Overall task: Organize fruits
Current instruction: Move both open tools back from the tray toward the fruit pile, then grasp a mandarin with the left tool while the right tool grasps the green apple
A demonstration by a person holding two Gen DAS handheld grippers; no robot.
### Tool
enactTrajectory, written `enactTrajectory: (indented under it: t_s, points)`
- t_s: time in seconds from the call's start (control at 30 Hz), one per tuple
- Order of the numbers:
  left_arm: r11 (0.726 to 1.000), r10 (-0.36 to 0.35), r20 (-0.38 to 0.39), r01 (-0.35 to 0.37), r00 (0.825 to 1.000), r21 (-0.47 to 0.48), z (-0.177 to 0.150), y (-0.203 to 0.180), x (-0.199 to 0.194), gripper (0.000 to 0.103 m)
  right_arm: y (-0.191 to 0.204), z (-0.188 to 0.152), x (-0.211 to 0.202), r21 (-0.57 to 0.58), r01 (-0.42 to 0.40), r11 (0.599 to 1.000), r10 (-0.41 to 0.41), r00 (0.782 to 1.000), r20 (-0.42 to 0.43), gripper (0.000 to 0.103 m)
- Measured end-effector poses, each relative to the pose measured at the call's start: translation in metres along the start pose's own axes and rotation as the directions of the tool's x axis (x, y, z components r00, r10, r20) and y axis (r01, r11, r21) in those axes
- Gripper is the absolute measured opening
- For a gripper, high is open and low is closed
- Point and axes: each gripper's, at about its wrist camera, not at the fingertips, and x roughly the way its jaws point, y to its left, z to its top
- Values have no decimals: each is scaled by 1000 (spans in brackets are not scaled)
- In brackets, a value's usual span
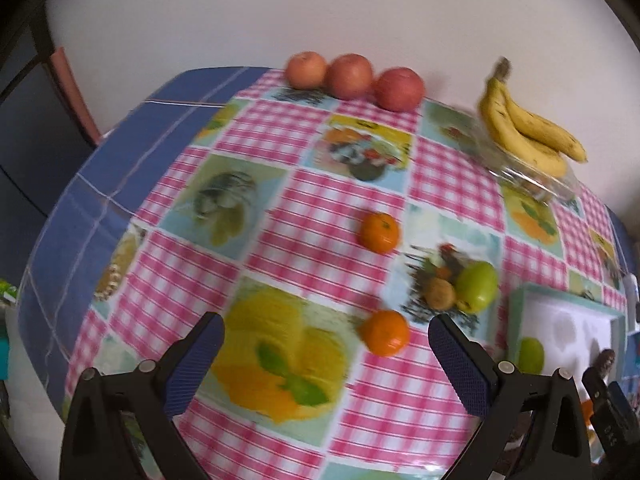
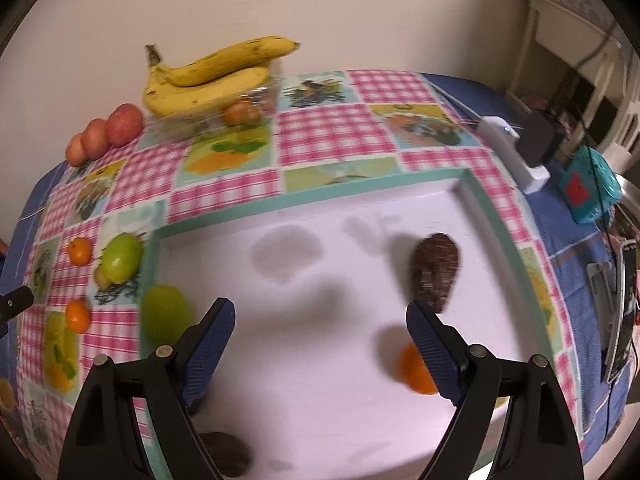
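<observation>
My left gripper is open above the checked tablecloth, with an orange just inside its right finger and a second orange farther off. A green apple lies right of them. Three red apples line the far edge. My right gripper hangs open over the white tray. In the tray lie a dark brown fruit, an orange by the right finger, a green apple at the left rim and another dark fruit near the bottom.
Bananas rest on a clear plastic box at the far side. A white device, a teal case and a phone sit right of the tray. Wall stands behind the table.
</observation>
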Motion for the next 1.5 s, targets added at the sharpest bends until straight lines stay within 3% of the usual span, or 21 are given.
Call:
enactTrajectory:
  t_s: [0.3, 0.5, 0.63, 1.1, 1.23, 1.5]
  points:
    - [992, 43, 13, -41, 999, -123, 16, 57, -1, 103, 48, 0, -1, -29, -71, 997, 71, 997, -10, 88]
    - [989, 25, 11, -23, 1000, -146, 18, 69, 0, 103, 73, 3, -3, -47, -126, 991, 126, 992, 2, 88]
    - [985, -39, -14, 36, 999, -170, 17, 67, 8, 103, 80, 4, -2, -53, -139, 989, 140, 990, 4, 88]
    - [986, -120, -107, 105, 987, -133, 7, 34, 41, 101, 78, 9, 10, -34, -115, 993, 115, 993, -11, 88]
    - [983, -157, -104, 145, 982, -116, 7, 24, 45, 90, 76, 10, 15, -28, -111, 993, 111, 994, -17, 88]
    - [973, -224, -128, 214, 966, -90, 5, 7, 55, 79, 71, 15, 20, -15, -104, 994, 104, 994, -19, 88]
